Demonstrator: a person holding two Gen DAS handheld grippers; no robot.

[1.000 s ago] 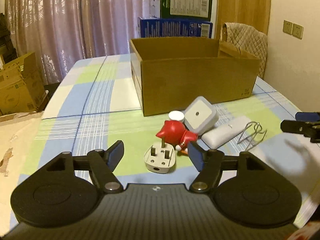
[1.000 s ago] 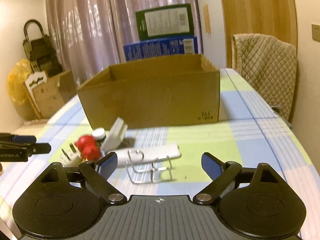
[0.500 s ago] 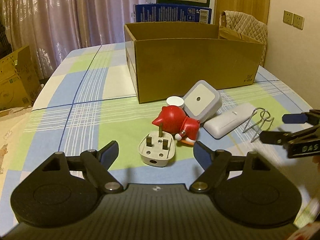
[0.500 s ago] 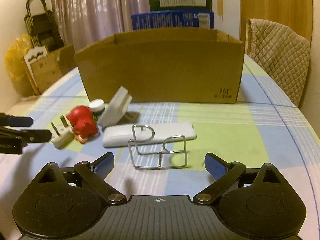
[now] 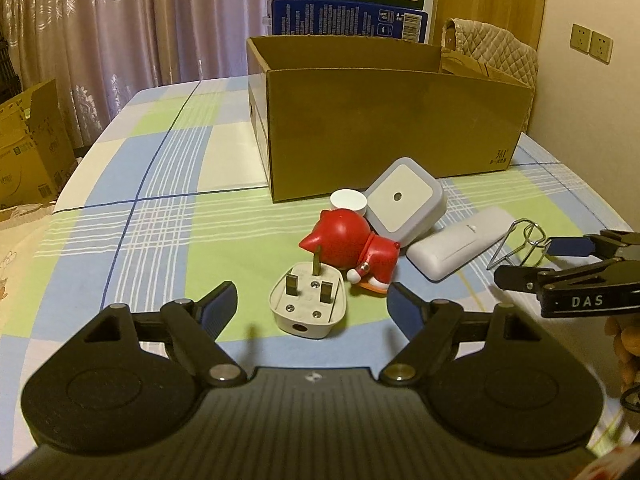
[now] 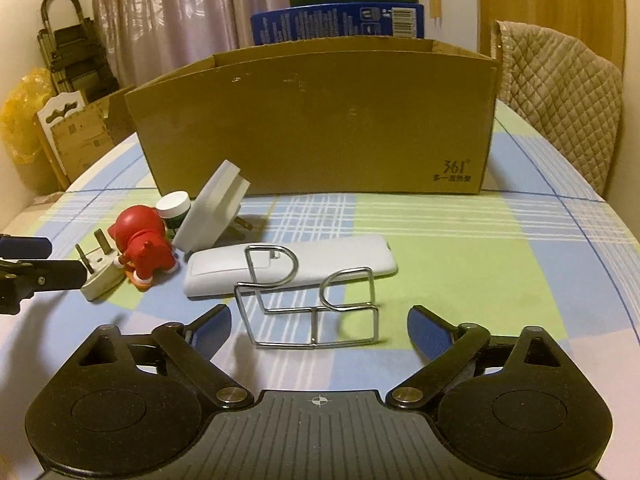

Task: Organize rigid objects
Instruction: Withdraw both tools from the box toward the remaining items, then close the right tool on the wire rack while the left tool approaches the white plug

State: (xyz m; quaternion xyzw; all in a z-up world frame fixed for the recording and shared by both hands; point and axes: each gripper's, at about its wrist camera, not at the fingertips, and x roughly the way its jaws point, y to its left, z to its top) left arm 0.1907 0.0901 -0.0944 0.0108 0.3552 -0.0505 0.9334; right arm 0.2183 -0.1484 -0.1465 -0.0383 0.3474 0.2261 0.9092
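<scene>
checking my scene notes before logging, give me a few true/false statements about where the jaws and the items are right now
1. Both grippers have their jaws open and empty. True: left gripper, right gripper.
2. The plug lies with its pins up. True.
3. The wire rack is inside the box. False: it stands on the table in front of the box, just ahead of the right gripper.
4. The red toy stands upright. False: it lies tipped over beside the plug.
5. The night light lies flat. False: it is tilted, propped on its prongs.
</scene>
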